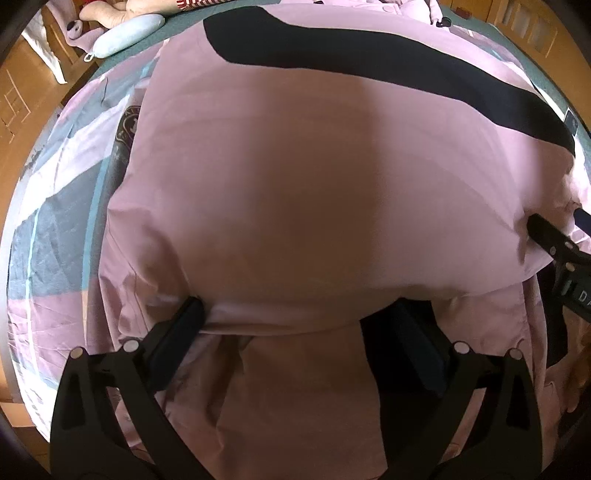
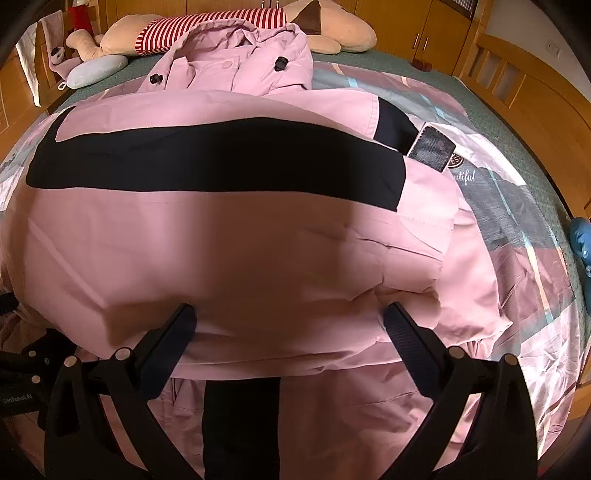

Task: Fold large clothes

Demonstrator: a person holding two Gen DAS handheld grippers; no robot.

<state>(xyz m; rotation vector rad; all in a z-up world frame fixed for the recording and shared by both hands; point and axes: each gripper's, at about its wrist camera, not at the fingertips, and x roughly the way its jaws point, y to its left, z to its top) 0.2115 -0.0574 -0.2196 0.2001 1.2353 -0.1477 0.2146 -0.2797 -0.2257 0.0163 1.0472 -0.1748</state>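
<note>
A large pink jacket (image 1: 295, 177) with a black band (image 1: 388, 62) lies folded over on the bed. In the left wrist view my left gripper (image 1: 295, 334) stands open at the fold's near edge; the puffy fabric bulges between its fingers and covers part of the right finger (image 1: 417, 343). My right gripper (image 1: 554, 243) pokes in at the jacket's right side. In the right wrist view the jacket (image 2: 240, 243) fills the middle, its hood (image 2: 236, 66) at the far end. My right gripper (image 2: 291, 338) is open too, astride the near folded edge. A cuff with a dark patch (image 2: 432, 147) sticks out right.
A patterned bedsheet (image 2: 517, 229) covers the bed under the jacket. A big plush toy in a red striped shirt (image 2: 229, 26) and a grey-blue pillow (image 2: 96, 70) lie at the head. Wooden bed frame (image 2: 517, 85) and cupboards ring the bed. My left gripper's body (image 2: 22, 373) shows at left.
</note>
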